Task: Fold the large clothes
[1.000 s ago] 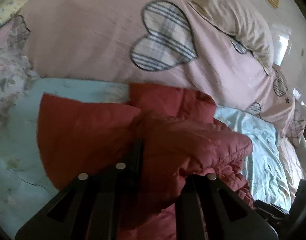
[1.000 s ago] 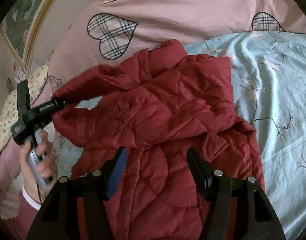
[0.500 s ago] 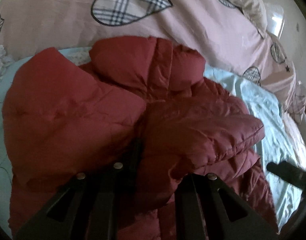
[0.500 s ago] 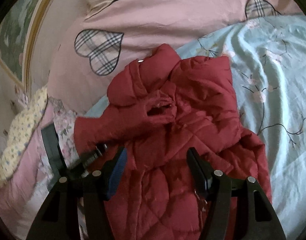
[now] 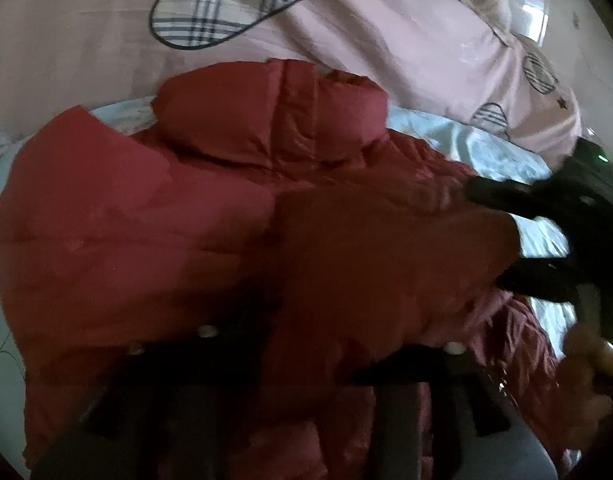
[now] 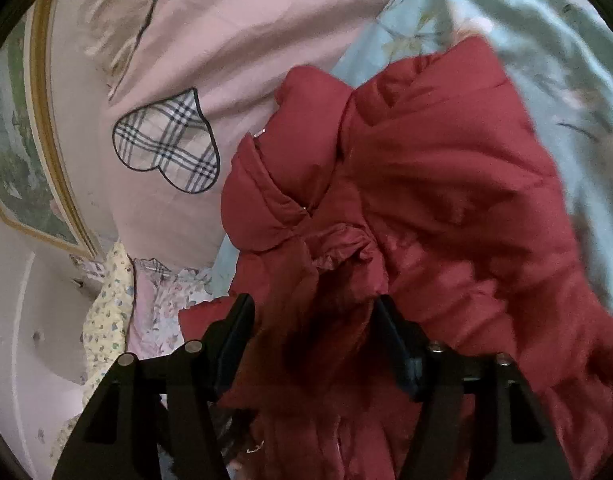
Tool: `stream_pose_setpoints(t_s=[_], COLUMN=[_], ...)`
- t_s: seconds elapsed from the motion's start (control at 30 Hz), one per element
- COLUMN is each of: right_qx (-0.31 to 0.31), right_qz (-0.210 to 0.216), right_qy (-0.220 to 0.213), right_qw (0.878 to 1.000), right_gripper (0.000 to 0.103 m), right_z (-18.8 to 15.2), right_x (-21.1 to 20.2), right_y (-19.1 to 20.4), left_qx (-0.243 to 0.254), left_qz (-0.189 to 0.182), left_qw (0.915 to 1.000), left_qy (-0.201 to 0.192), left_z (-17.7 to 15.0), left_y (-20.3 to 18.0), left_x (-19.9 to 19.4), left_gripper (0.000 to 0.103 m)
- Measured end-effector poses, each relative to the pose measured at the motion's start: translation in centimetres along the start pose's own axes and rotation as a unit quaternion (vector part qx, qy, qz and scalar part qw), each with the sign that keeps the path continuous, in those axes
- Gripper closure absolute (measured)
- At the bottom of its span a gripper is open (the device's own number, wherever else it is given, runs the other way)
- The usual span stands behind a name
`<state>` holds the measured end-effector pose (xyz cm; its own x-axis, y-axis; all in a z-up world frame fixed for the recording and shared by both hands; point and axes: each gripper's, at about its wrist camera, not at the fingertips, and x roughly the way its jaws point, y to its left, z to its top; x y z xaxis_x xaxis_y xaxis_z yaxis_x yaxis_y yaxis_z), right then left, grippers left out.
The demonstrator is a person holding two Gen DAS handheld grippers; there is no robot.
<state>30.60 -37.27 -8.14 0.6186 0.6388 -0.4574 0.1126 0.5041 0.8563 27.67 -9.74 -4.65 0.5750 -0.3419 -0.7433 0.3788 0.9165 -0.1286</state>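
A red quilted jacket (image 5: 146,232) lies on a light blue floral bedsheet (image 6: 546,20); it also fills the right wrist view (image 6: 446,184). My left gripper (image 5: 330,340) is shut on a red sleeve (image 5: 378,264) laid across the jacket's body. The sleeve hides the fingertips. My right gripper (image 6: 312,316) is open, its jaws either side of the sleeve's ruffled cuff (image 6: 342,248). It shows in the left wrist view as dark fingers (image 5: 546,200) at the sleeve's end.
A pink duvet with plaid hearts (image 5: 226,4) is piled behind the jacket. A beige pillow (image 6: 118,12) and a framed picture (image 6: 22,160) are at the left. A floral cloth (image 6: 114,304) lies by the bed edge.
My left gripper has carried the sleeve across the jacket toward the right. My right gripper has moved in over the sleeve's cuff, still open.
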Motion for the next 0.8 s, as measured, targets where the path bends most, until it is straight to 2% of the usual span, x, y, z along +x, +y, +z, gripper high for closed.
stream_pose_setpoints(t_s=[0.03,0.07,0.27,0.33,0.47,0.6,0.8], right_qx=[-0.002,-0.002,-0.022,-0.034,-0.074,-0.139,-0.168], right_qz=[-0.006,-0.008,-0.019,-0.024,-0.047,-0.112,-0.188], right_qy=[0.003,0.006,-0.018,-0.032,-0.072,-0.121,-0.115], right_qw=[1.0,1.0,0.999,0.999,0.994,0.976,0.961], right_gripper=[0.081,0.089,0.095,0.095,0.096,0.098,0.1], right_z=[0.1,0.1,0.1,0.3,0.4,-0.1,-0.5], right_x=[0.4,0.6,-0.2,-1.0,-3.7,-6.6,-5.9], right_y=[0.1,0.1,1.0,1.5,3.0,4.2,2.2], left_qx=[0.004,0.01,0.018,0.018,0.006,-0.014,-0.05], left_qz=[-0.003,-0.004,-0.035,-0.042,-0.05,-0.034,0.006], left_qw=[1.0,0.9999,0.999,0.9988,0.9987,0.9993,0.9986], left_qy=[0.003,0.007,0.019,0.019,0.013,0.0,-0.015], left_z=[0.0,-0.1,-0.6,-0.8,-1.1,-0.1,2.6], left_y=[-0.1,-0.3,-0.2,0.0,1.4,4.0,7.9], left_x=[-0.1,-0.2,-1.9,-2.7,-4.2,-5.1,-4.4], left_gripper=[0.049,0.045,0.023,0.02,0.02,0.02,0.02])
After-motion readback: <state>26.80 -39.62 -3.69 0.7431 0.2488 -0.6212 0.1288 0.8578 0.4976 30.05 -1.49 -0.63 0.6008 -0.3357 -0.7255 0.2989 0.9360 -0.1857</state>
